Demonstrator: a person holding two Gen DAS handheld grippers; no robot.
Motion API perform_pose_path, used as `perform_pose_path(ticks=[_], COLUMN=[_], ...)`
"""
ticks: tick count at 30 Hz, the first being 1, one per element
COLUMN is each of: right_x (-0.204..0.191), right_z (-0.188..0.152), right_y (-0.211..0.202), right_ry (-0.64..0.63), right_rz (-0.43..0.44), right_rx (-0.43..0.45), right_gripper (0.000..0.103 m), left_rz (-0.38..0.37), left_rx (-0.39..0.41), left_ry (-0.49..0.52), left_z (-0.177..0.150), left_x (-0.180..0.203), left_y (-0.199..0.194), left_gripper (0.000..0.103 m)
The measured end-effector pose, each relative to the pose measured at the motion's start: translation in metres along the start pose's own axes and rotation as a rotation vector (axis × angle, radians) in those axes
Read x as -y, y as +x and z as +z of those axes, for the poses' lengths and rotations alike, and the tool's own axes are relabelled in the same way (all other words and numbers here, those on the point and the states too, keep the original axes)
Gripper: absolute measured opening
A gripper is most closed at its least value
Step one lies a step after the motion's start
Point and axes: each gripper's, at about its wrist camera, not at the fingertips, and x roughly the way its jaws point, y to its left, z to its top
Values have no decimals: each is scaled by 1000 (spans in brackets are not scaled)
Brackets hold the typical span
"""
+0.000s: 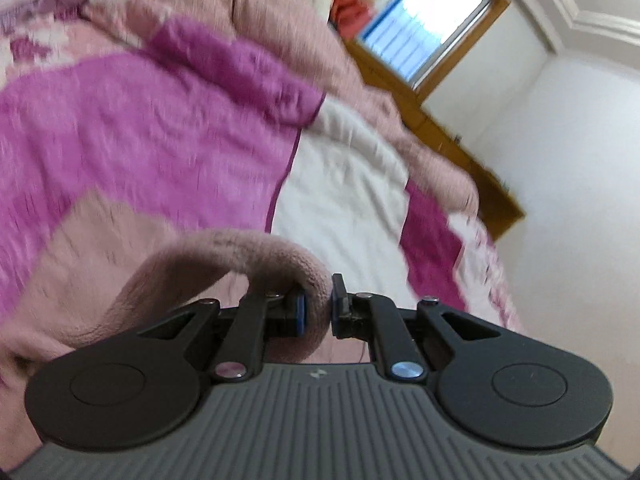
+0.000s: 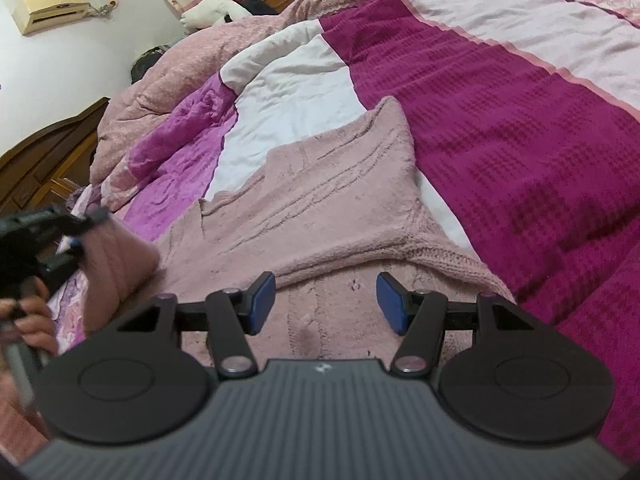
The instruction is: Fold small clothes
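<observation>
Right wrist: patterned bedspread (image 2: 500, 128), wall air conditioner (image 2: 50, 10), wooden headboard (image 2: 44, 160).

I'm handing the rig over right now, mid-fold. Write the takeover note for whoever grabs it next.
Left gripper: jaws shut on a bunched edge of the pink sweater, lifted off the bed at its left side.
Right gripper: jaws open, nothing between them, hovering over the sweater's near part.
Sweater: lies mostly flat on the magenta-and-white bedspread; a sleeve stretches away toward the far side.
Done: one edge picked up.
Left: carry that edge across, lay it down, then likely fold in the other side and finish.
</observation>
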Motion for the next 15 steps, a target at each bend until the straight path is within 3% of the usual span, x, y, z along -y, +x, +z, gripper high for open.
perform_pose_path(ticks=[10, 15], right_x=[4, 5], right_z=[-4, -5], right_y=[5, 6], right_ry=[6, 9], right_rz=[6, 6], right_rx=[-8, -11], right_gripper=[59, 59], left_rz=[51, 64], left_rx=[-185, -218], left_ry=[18, 47], left_z=[-47, -50], left_x=[-17, -13], left_y=[51, 56], left_gripper=[14, 25])
